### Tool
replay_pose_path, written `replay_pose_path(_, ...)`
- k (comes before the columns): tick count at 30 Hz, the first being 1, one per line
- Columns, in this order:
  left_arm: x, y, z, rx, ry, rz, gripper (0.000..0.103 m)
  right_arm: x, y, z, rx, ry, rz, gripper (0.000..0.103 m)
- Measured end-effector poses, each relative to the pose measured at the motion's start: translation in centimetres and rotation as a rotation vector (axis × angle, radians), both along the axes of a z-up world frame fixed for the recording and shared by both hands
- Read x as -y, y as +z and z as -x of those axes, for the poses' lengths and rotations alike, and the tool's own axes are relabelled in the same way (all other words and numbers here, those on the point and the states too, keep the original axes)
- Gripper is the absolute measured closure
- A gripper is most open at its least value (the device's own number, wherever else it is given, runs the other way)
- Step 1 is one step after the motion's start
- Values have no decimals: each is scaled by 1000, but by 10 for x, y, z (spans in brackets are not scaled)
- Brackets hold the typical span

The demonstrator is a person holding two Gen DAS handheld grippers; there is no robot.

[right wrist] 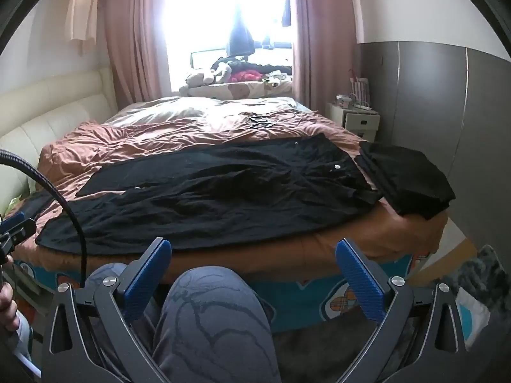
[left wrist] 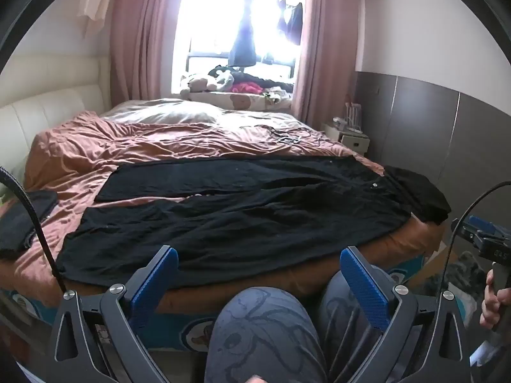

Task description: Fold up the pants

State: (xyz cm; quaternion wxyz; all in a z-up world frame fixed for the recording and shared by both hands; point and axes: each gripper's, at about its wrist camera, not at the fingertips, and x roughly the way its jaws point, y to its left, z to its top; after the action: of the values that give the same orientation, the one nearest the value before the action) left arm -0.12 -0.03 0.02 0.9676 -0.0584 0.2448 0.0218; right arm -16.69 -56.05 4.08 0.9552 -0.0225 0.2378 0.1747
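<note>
Black pants (left wrist: 242, 214) (right wrist: 223, 191) lie spread flat across the near part of the bed, waistband to the right, both legs stretching left. My left gripper (left wrist: 258, 265) hovers open just short of the bed's near edge, above a person's knee, nothing between its blue pads. My right gripper (right wrist: 252, 255) is likewise open and empty, short of the pants' near edge. The right gripper's body (left wrist: 485, 239) shows at the right edge of the left wrist view, and the left gripper's body (right wrist: 12, 233) at the left edge of the right wrist view.
A folded black garment (right wrist: 405, 178) (left wrist: 415, 194) sits at the bed's right corner beside the waistband. Another dark item (left wrist: 22, 220) lies at the bed's left. The bed has a pink quilt (left wrist: 127, 140); a nightstand (right wrist: 357, 121) and grey wardrobe (right wrist: 447, 102) stand on the right. The person's knees (left wrist: 265, 328) are below the grippers.
</note>
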Motion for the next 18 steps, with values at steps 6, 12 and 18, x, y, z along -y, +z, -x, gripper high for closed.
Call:
replay_pose_path(6, 6, 3, 1, 1, 0, -1, 0, 1, 0, 2, -1, 13, -8, 0)
replay_pose_path(12, 9, 5, 7, 8, -3, 3, 0, -4, 0, 4, 14, -10, 15, 0)
replay_pose_path(18, -1, 9, 15, 18, -2, 27, 0, -4, 0, 10, 19, -2, 10, 0)
